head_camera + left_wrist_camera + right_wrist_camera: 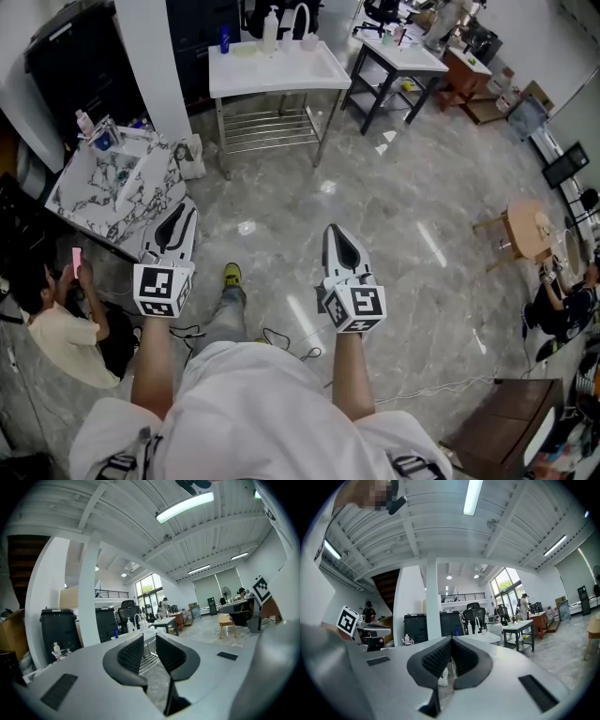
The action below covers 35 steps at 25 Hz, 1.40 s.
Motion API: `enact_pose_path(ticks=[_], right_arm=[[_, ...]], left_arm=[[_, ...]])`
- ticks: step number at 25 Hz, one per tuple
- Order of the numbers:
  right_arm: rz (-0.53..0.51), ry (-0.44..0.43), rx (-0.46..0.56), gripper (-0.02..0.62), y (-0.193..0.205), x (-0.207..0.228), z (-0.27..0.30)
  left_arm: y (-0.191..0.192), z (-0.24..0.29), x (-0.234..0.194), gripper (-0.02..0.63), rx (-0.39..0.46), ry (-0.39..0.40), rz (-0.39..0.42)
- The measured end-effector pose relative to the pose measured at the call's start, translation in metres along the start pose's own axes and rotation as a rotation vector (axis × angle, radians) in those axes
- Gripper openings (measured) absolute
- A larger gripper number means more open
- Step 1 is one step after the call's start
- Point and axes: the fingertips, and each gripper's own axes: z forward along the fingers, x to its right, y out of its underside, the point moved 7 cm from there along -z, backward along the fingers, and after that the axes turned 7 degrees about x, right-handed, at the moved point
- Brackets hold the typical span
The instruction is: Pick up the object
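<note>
**A:** What are your jaws doing, starting from the left?

**B:** My left gripper (180, 217) (150, 641) is held out level over the grey marbled floor (394, 216). Its jaws stand apart with a clear gap, and there is nothing between the ribbed pads. My right gripper (336, 234) (451, 641) is level beside it. Its jaws are clenched tip to tip and grip nothing.

**A:** And the thing to pick up?

**B:** I cannot tell which thing it is. Nothing lies in or just ahead of either pair of jaws, and everything on the benches is well apart from them.

**A:** What is out there?

**B:** Far left, just beyond my left gripper, is a marble-patterned bench (89, 202) with a small bottle (84, 122) near its far corner. I cannot make out the other bits on it. A person (56, 328) sits low beside it. Farther ahead, between the two grippers, stands a white bench (272, 70) with a wire shelf under it. At its back edge are a blue bottle (225, 39), a white pump bottle (271, 28) and an arched tap (302, 19). What the bottles hold I cannot see. Right of that is a black-framed table (398, 56) with clutter too small to name, and far right a small wooden stool (525, 230).
</note>
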Motion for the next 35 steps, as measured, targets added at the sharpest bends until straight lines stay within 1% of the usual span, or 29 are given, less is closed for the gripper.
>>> enact_pose_path(ticks=[5,11,15,21,26,30,35], right_arm=[[-0.011,-0.003,-0.007,0.007,0.008,0.005,0.043],[-0.024,-0.015,-0.012,0.006,0.01,0.006,0.121],[-0.025,-0.011,-0.017,0.006,0.013,0.007,0.181],[-0.031,-0.007,-0.013,0.006,0.01,0.01,0.283],[-0.026,-0.006,-0.008,0.007,0.015,0.012,0.362],[-0.024,-0.008,-0.011,0.007,0.026,0.014,0.412],[-0.018,-0.004,-0.02,0.006,0.039,0.022,0.461]], left_arm=[[0.012,0.032,-0.025,0.075,0.007,-0.006,-0.019],[0.025,0.082,-0.077,0.075,0.008,-0.025,-0.045],[0.034,0.128,-0.119,0.075,0.003,-0.03,-0.063],[0.038,0.202,-0.185,0.075,0.009,-0.028,-0.07],[0.047,0.259,-0.238,0.075,0.012,-0.028,-0.074],[0.058,0.298,-0.269,0.075,0.013,-0.026,-0.074],[0.073,0.337,-0.296,0.075,0.002,-0.018,-0.078]])
